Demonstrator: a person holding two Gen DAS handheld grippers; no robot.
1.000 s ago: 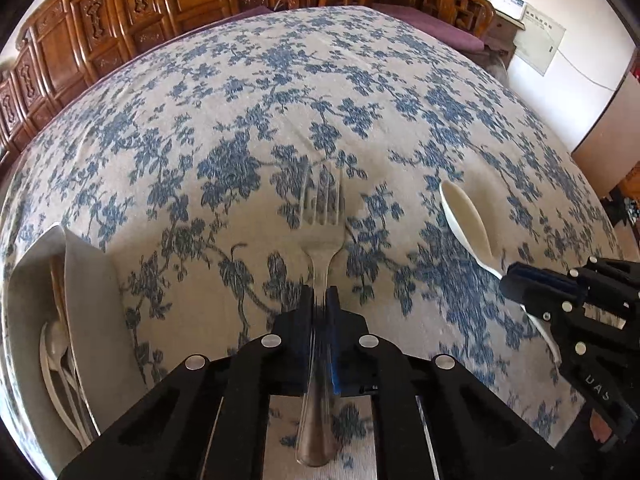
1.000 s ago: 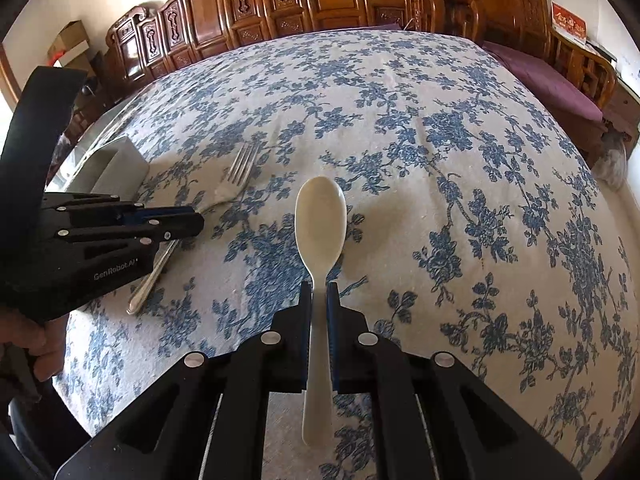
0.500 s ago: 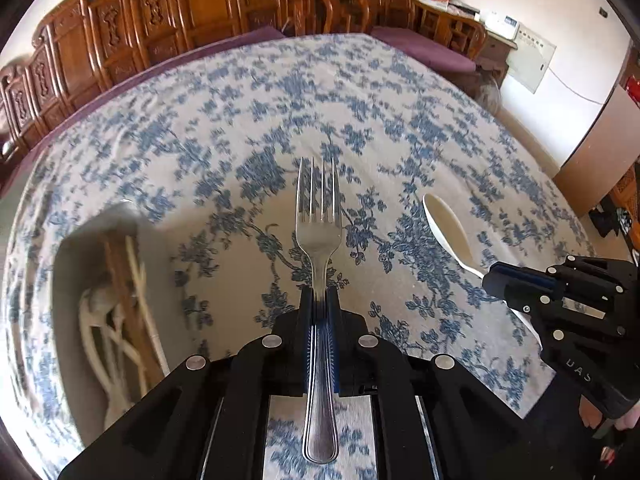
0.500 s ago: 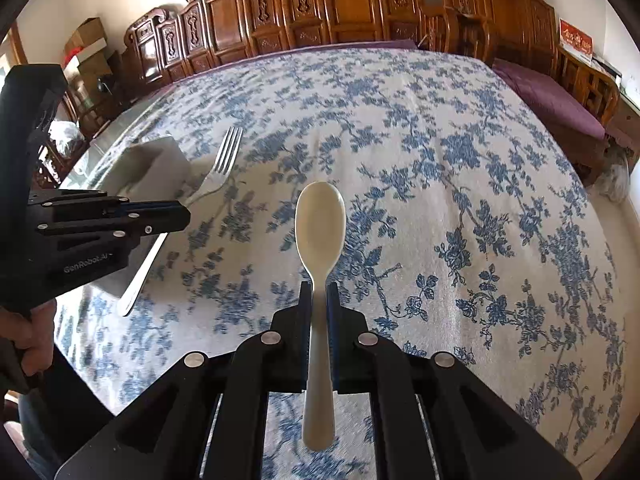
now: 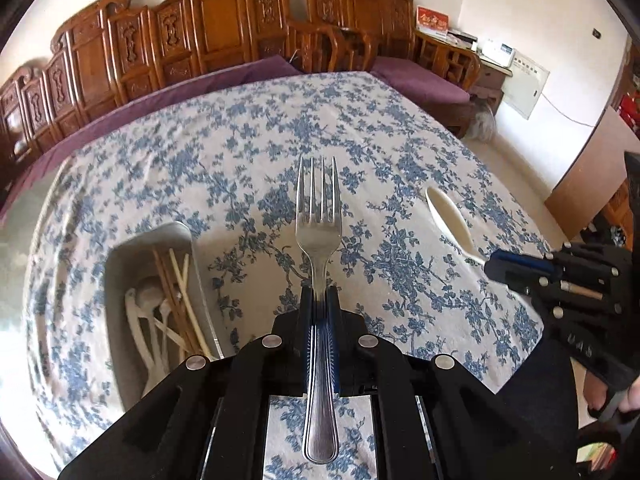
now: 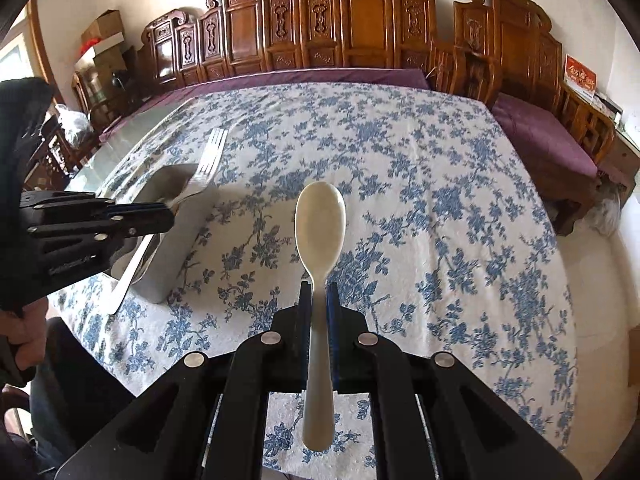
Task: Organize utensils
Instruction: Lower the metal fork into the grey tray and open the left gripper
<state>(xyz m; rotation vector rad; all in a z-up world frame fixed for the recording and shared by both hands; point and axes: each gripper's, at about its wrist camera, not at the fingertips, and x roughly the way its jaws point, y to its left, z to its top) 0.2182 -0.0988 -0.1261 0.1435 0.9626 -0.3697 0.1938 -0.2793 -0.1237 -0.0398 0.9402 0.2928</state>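
The left gripper (image 5: 319, 304) has its fingers pressed onto the neck of a steel fork (image 5: 319, 240), tines pointing away and held in the air above the tabletop (image 5: 400, 168). The right gripper (image 6: 318, 300) pinches a cream spoon (image 6: 320, 220) the same way, bowl forward, also clear of the cloth. Below and to the left of the fork, near the left edge of the tabletop, sits a grey utensil box (image 5: 192, 240) that already holds chopsticks (image 5: 176, 276) and pale spoons (image 5: 150, 288). Beyond that lies floral cloth up to the far edge, then carved wooden chairs (image 6: 360, 20).

The likely trouble is at the drop: the fork is gripped near its neck with the heavy handle trailing, so it may pivot in the grip or catch the box rim and land on the cloth. The two grippers are near each other, so reaching for the box together risks a knock.
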